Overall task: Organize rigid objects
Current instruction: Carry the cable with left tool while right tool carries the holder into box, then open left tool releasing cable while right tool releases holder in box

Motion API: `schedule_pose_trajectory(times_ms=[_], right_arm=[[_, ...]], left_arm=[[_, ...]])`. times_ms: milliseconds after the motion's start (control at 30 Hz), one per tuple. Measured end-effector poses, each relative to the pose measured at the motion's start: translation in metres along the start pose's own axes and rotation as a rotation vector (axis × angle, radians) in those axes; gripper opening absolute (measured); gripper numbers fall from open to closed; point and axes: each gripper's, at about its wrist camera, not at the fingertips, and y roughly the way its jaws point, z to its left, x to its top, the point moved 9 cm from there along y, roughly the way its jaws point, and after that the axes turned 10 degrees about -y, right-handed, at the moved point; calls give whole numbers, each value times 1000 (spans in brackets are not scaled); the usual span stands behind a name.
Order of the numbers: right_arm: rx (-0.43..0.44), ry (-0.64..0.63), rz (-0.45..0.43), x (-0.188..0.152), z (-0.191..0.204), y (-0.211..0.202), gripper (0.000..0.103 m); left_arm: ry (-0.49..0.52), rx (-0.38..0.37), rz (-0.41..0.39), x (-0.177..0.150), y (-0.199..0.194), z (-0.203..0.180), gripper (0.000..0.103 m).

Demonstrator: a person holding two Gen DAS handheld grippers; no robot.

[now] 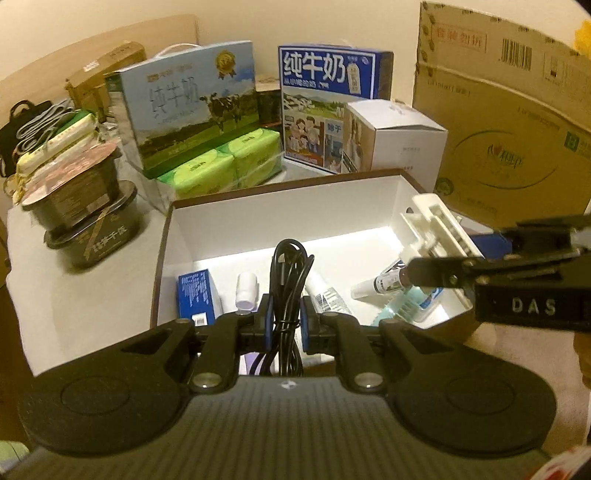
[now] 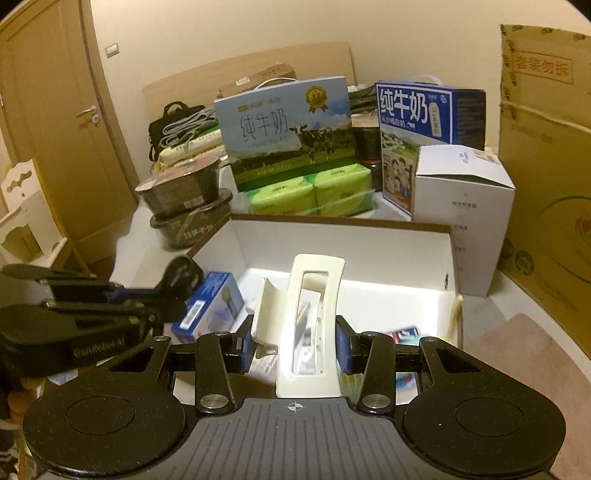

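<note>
— Both claws are full: the left gripper (image 1: 284, 321) pinches a coiled black cable (image 1: 288, 273) at lower centre, the right gripper (image 2: 295, 347) clamps a cream hair claw clip (image 2: 310, 321), both over the white box (image 2: 369, 236)

— How will they handle?

— Light, I'd judge. That cable's floppy, so hold the bundle's middle; the clip's stiff, slick plastic, best squeezed across its flat sides

We note a plain cream painted wall (image 2: 229, 33) at the far side. At left stands a closed light-brown wooden door (image 2: 48, 122) with a silver lever handle (image 2: 88, 110); a white wall switch (image 2: 111, 49) sits beside it. Lighting is warm and dim.
</note>
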Motion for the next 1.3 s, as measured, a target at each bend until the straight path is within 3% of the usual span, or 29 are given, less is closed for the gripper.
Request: schedule_pose_trajectory(times_ms=[433,733,1067,1300], right_arm=[[-6,80,119,12,-40,73,43],[-15,116,181,16,-60,114,43],[-33,165,249,4,-82,142,43],[-49,193,263,2,-93,151,43]], left_arm=[[34,-3,83,33,70,3,13],[49,24,158,35,122,9,13],[38,33,227,30,165,8,13],[30,36,229,33,183,4,13]])
